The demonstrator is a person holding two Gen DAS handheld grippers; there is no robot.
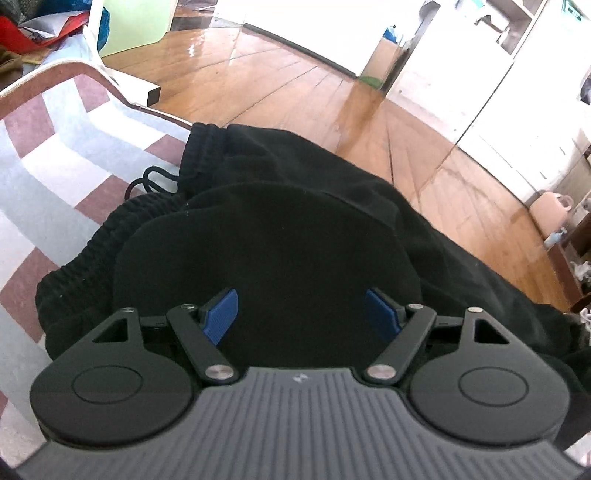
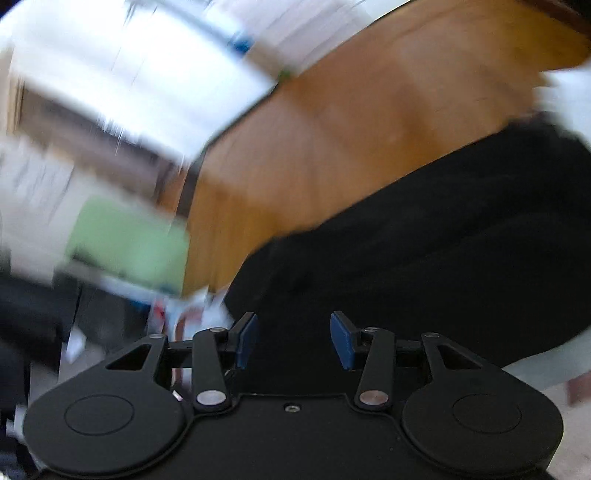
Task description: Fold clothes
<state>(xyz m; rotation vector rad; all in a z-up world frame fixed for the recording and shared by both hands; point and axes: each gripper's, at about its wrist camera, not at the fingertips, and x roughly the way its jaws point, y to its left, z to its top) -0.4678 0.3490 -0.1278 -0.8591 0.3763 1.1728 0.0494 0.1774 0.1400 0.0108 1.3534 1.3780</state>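
A black garment (image 1: 295, 206) with a ribbed elastic waistband (image 1: 201, 147) and a drawstring (image 1: 147, 182) lies bunched on a table with a checked cloth (image 1: 55, 147). My left gripper (image 1: 301, 314) hovers over a folded layer of it, blue pads (image 1: 219, 317) wide apart, open with nothing between them. In the blurred right wrist view the same black garment (image 2: 443, 240) fills the right side. My right gripper (image 2: 293, 339) is open just over its edge, holding nothing.
The table's rounded edge (image 1: 110, 85) runs along the back left, with wooden floor (image 1: 295, 85) beyond it. A white chair leg (image 1: 136, 88), a pile of clutter (image 1: 33, 29) at far left and white cabinets (image 1: 498, 92) at right stand around the table.
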